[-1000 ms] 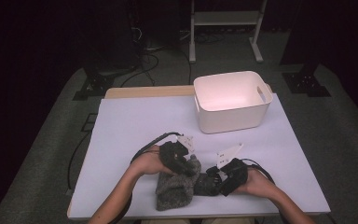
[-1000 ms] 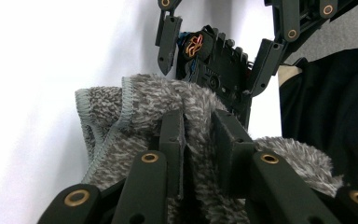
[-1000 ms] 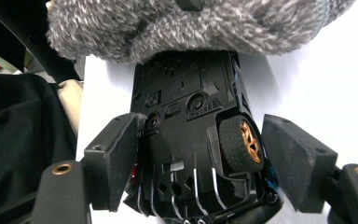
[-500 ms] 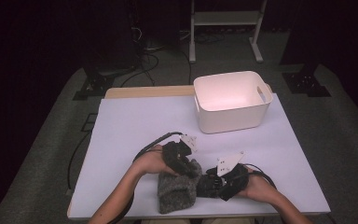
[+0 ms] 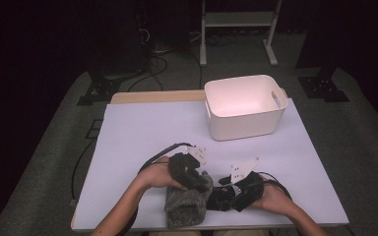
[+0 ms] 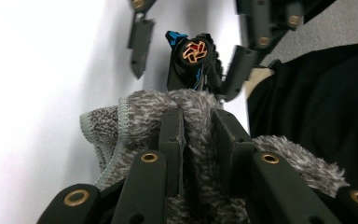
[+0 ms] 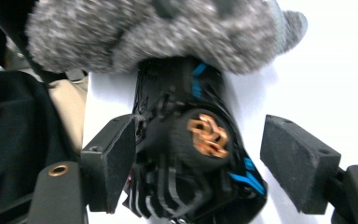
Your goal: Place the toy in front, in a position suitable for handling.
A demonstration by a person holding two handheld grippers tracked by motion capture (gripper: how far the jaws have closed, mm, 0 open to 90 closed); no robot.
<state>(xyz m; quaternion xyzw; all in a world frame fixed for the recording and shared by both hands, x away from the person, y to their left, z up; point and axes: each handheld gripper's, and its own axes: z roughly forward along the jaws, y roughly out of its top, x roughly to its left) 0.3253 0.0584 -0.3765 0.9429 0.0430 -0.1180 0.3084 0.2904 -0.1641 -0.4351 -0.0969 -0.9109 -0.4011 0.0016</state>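
Two grippers work at the near edge of a white table (image 5: 142, 132), listed left to right.

Left gripper (image 5: 193, 178): held in the person's left hand (image 5: 153, 176), its cable looping behind. Its jaws are clenched on a fold of grey fuzzy cloth (image 5: 186, 207). In the left gripper view (image 6: 196, 135) the two black pads press into the pile, with a stitched hem showing at the left of the cloth (image 6: 121, 135).

Cloth: lies flat on the table, at the front edge, between the two hands, its top end under the left gripper.

Black object (image 5: 222, 196): a dark piece with blue trim and an orange emblem on its round end, lying just right of the cloth and touching it. What it is cannot be made out from the blurred close view. In the right gripper view it (image 7: 200, 154) sits between the jaws, its far end against the cloth (image 7: 158, 32).

Right gripper (image 5: 226, 194): held in the right hand (image 5: 270, 196), grey plate on top. Its jaws stand released on either side of the black object; the left pad looks close to it, the right pad is clearly apart.

White bin (image 5: 246, 105): stands at the far right of the table, well apart from both grippers.
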